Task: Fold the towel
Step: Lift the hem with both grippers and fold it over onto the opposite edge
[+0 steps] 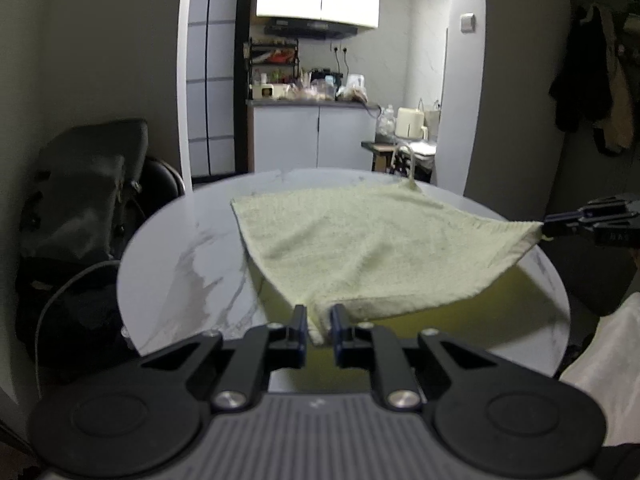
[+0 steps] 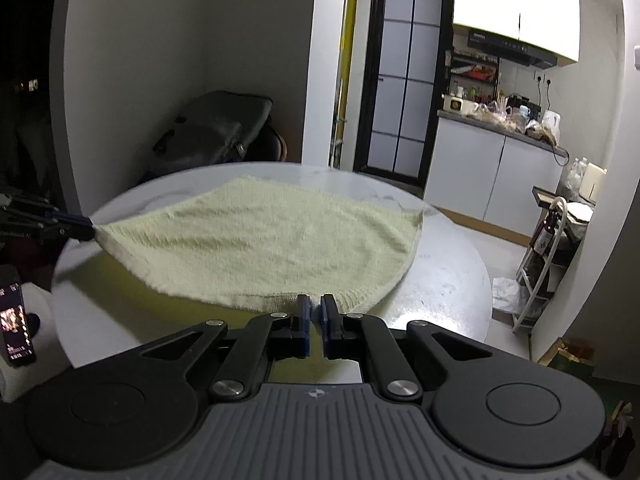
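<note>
Jaws of left gripper [image 1: 319,320] and right gripper [image 2: 315,311] clamped on lifted towel [image 1: 360,240] corners at lower centre; risked slipping off thin pinches over counter [image 1: 180,264].

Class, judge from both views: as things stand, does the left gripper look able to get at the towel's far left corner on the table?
Probably not yet: the left gripper is shut on a near corner of the towel; nothing else blocks the way.

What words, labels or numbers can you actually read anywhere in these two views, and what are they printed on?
None can be read for certain.
Range hood: a small light brand mark at its left end, too blurred.
Left gripper: faint white lettering on its body, too small.
Phone: lit screen, blurred.
Bottle: label too small.
Towel and table: no text.
</note>
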`<state>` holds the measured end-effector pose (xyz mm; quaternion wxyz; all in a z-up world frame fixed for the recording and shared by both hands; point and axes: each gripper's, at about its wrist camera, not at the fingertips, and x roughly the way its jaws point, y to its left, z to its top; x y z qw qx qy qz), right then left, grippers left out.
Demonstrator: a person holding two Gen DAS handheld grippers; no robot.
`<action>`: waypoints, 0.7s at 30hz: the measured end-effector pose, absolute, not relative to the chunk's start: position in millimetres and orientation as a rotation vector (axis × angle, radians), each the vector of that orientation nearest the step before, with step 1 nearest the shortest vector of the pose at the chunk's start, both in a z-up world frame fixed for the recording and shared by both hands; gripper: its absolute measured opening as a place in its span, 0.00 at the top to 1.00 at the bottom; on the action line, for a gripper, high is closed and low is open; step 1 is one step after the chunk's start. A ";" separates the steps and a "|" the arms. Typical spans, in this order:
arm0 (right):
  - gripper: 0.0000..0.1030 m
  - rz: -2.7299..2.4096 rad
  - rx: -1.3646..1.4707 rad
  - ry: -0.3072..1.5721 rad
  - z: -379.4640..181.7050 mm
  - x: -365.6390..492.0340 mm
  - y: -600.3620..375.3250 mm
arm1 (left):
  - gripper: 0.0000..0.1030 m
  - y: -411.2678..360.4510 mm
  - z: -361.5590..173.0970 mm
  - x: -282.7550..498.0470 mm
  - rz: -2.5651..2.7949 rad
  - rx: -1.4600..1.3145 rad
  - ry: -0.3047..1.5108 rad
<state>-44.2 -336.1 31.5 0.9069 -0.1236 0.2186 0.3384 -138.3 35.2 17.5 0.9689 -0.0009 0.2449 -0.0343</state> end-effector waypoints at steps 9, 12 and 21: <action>0.94 0.703 -0.251 0.354 56.5 -68.2 -342.1 | 0.89 34.0 41.7 -141.1 -0.048 0.018 0.428; 0.94 0.692 -0.240 0.329 64.4 -70.8 -346.9 | 0.89 38.0 49.1 -139.8 -0.037 0.024 0.416; 0.94 0.706 -0.241 0.261 101.8 -70.1 -345.6 | 0.89 42.6 84.9 -115.9 -0.019 0.084 0.368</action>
